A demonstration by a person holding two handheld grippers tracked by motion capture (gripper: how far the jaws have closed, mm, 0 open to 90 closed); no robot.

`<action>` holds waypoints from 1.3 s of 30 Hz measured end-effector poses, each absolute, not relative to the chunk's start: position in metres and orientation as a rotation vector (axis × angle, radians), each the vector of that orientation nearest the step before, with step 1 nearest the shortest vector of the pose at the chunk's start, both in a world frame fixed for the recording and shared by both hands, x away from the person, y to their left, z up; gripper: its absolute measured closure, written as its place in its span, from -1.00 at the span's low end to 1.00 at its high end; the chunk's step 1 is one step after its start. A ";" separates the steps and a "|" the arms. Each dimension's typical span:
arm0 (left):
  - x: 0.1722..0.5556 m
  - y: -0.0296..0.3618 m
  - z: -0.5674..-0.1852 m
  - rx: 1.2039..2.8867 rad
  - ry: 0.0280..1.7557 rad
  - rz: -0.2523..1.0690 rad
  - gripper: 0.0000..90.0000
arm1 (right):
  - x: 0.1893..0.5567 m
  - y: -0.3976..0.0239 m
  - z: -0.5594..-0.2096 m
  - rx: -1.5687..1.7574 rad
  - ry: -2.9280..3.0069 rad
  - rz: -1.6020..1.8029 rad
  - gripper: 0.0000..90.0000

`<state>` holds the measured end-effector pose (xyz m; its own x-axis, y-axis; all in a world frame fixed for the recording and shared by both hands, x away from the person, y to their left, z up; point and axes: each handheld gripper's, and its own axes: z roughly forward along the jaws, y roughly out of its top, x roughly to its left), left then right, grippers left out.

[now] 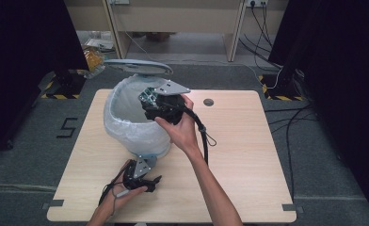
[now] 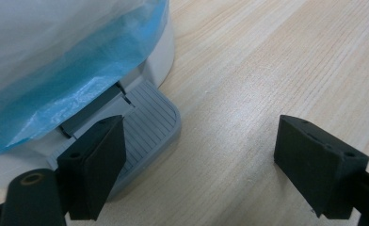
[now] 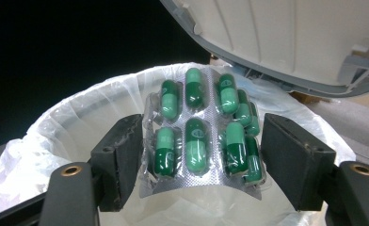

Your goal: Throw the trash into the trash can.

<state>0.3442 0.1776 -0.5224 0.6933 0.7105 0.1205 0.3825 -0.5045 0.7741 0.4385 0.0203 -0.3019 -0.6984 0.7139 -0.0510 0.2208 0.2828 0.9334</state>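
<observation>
The step in hand looked like the drop itself: throwing a blister pack of pills into a pedal bin. The bin (image 1: 135, 117) stood on the wooden table (image 1: 248, 155), lined with a white plastic bag (image 3: 41, 141), and its lid (image 1: 138, 66) was tipped up at the back.

The right gripper (image 3: 201, 157) was held over the open mouth of the bin. Between its jaws sat the blister pack (image 3: 204, 136), a bowed foil sheet of green capsules, directly above the liner. The left jaw lay against one edge of the sheet, and a narrow gap showed between the other edge and the right jaw, so the hold seemed loose at best; whether the pads were pressing on the pack could not be told for certain.

The left gripper (image 2: 199, 155) was low at the near foot of the bin, its jaws wide apart and holding nothing. One jaw rested over the grey ribbed pedal (image 2: 147, 125), which was presumably what kept the lid raised, while the other hung over bare table.

The next move probably called for the right jaws to spread far enough for the pack to fall clear into the bag, with the left gripper keeping its weight on the pedal until then. After that, the right hand (image 1: 182, 132) would need to lift out from under the lid before the pedal was released.
</observation>
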 end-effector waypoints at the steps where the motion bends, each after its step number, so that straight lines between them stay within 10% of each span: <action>1: 0.344 0.178 -0.522 2.147 0.832 0.557 -0.63 | 0.438 0.020 -0.302 0.837 2.092 1.410 -0.32; 39: 0.344 0.178 -0.522 2.149 0.830 0.562 -0.63 | 0.418 -0.050 -0.291 0.862 1.995 1.436 -0.53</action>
